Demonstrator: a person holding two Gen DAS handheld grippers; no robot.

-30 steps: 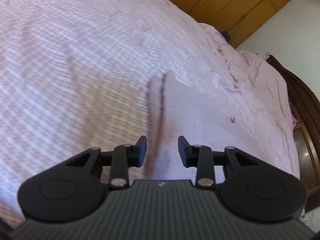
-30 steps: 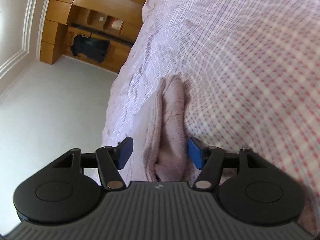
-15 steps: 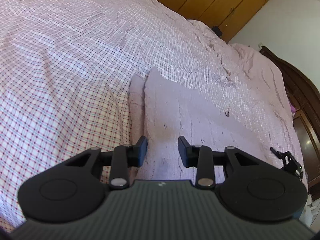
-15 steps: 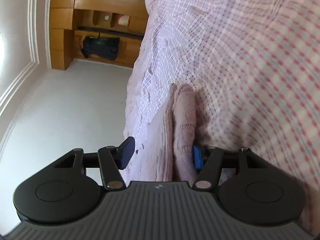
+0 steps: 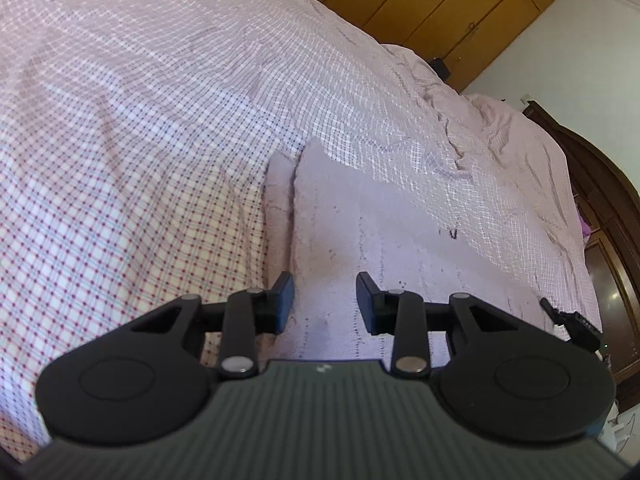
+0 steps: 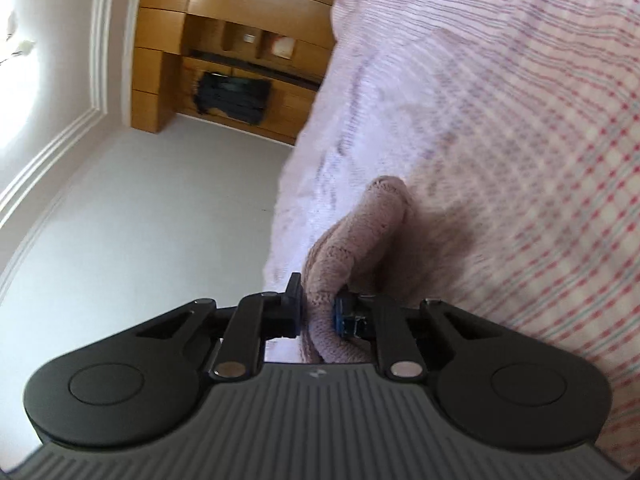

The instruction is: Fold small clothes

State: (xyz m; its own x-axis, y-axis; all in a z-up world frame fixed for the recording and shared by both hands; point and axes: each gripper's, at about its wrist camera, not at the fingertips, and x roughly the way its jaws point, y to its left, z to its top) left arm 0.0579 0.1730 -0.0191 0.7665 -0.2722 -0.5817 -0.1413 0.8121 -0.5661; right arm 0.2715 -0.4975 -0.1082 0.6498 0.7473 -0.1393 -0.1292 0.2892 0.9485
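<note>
Right gripper (image 6: 318,312), jaws wide half second ago, now clamped narrow on bunched edge of pale pink knitted garment (image 6: 360,236), lower centre of right view. Fold likely starting; lift of edge probably next. Right view tilted, gripper rolled sideways, pink checked bedsheet (image 6: 520,140) filling right side. Left gripper (image 5: 324,300) unchanged: jaws wide, empty, hovering over garment (image 5: 380,240), flat on sheet at frame centre.
</note>
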